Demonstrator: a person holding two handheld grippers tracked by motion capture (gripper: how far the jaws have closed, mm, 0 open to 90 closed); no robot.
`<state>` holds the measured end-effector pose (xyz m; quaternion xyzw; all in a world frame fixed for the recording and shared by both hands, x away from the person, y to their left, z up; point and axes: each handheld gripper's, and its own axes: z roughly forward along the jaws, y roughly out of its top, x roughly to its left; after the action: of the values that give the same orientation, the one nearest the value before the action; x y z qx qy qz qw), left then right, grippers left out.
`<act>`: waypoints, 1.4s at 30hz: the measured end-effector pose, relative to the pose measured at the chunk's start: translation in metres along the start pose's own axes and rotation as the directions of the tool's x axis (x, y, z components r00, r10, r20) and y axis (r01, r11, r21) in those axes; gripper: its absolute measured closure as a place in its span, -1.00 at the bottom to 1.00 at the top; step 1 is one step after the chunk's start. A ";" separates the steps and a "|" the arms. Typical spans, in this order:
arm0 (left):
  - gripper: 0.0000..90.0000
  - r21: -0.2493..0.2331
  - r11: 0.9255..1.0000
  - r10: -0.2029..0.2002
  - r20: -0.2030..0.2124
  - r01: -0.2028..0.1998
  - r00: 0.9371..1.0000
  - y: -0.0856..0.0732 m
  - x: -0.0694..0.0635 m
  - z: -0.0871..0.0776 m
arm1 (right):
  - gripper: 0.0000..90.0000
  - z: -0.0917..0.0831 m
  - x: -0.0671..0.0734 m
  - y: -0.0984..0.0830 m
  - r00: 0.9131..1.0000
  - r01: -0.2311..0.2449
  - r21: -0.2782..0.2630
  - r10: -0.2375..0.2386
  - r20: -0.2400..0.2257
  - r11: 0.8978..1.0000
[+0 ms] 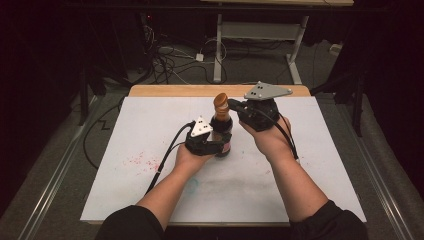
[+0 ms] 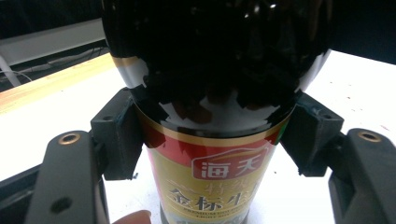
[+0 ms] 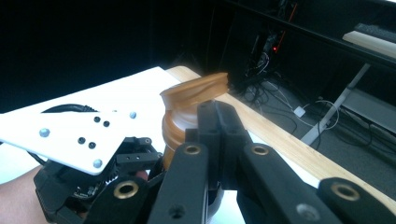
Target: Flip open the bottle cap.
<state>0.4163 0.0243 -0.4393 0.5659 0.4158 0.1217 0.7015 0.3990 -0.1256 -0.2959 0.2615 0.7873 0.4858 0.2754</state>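
The bottle [image 1: 222,131] stands upright on the white mat [image 1: 150,130], a little far of the table's middle, between the two hands. The left gripper [image 1: 216,139] is clamped on the dark body of the bottle from the left side; in the left gripper view its two pads press on the glass just above the red and gold label [image 2: 215,182]. The right gripper [image 1: 234,105] comes from the right, and its jaws are pressed together with nothing between them. Their tips rest against the brown cap [image 3: 196,100], beside its flip lid, which looks partly lifted and tilted.

My judgement is that the work in hand is opening or closing this cap while the left gripper keeps the bottle steady.

Several things could go wrong from here. The closed tips touch the cap only at one side, so a push there acts high on the bottle and could tip it away, if the left hold is not firm enough. The glass is smooth and round, and the pads hold it on a narrow band, so the bottle might turn or slide inside the grip. The tips could also slip off the curved lid and miss it. If the lid is really open, a tilt may spill dark sauce on the mat. A slow push, straight against the lid, would lower these risks.
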 end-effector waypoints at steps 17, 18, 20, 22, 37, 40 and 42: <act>-0.36 -0.029 0.999 -0.037 -0.012 0.037 0.999 0.000 0.000 0.001 | 1.00 0.002 0.003 0.010 1.000 0.004 -0.021 -0.004 -0.008 1.000; -0.36 -0.031 0.999 -0.035 -0.011 0.035 0.999 0.000 0.000 0.002 | 1.00 0.003 0.004 0.012 1.000 0.003 -0.024 -0.004 -0.011 1.000; -0.36 -0.011 1.000 -0.011 0.001 0.011 1.000 0.000 0.000 0.000 | 1.00 0.009 0.006 0.018 1.000 0.005 -0.024 -0.006 -0.026 1.000; -0.36 -0.012 1.000 -0.013 0.000 0.013 1.000 0.000 0.000 0.000 | 1.00 0.015 0.010 0.023 0.999 0.014 -0.023 -0.015 -0.038 1.000; -0.36 -0.010 1.000 -0.015 0.002 0.015 1.000 0.000 0.001 -0.001 | 1.00 0.019 0.016 0.031 0.998 0.024 -0.037 -0.026 -0.049 0.999; -0.36 -0.029 0.999 -0.037 -0.010 0.037 0.999 0.000 0.000 0.001 | 1.00 0.015 0.012 0.028 0.999 0.018 -0.034 -0.019 -0.041 0.999; -0.36 -0.024 0.999 -0.035 -0.009 0.035 0.999 0.000 0.000 0.000 | 1.00 0.012 0.009 0.025 0.999 0.014 -0.034 -0.015 -0.034 0.999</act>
<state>0.4166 0.0240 -0.4394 0.5496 0.4275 0.1172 0.7081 0.4044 -0.1025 -0.2793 0.2427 0.7853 0.5017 0.2696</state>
